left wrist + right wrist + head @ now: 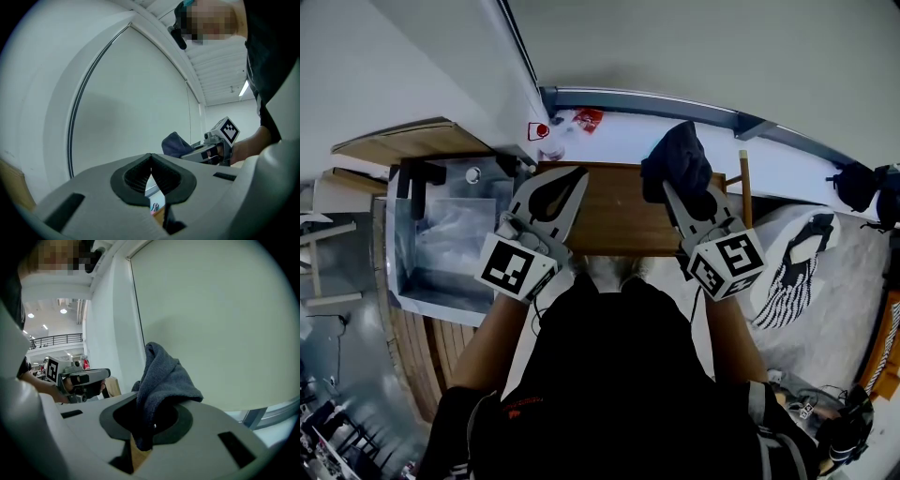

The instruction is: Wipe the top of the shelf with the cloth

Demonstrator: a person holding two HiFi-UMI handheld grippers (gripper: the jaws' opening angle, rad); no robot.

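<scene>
The wooden shelf top [619,217] lies straight ahead of me, between both grippers. My right gripper [675,183] is shut on a dark blue-grey cloth [680,157], which bunches up above the jaws over the shelf's far right part. In the right gripper view the cloth [161,380] stands up out of the shut jaws of the right gripper [145,427]. My left gripper [562,187] hovers over the shelf's left end with its jaws closed and nothing between them. The left gripper [151,180] shows its pads touching in its own view.
A grey metal bin [441,239] with plastic inside stands left of the shelf. A white wall and window sill [619,127] run behind it, with a small red item [589,118]. A wooden post [744,187] rises at the shelf's right. Striped fabric [797,262] lies at right.
</scene>
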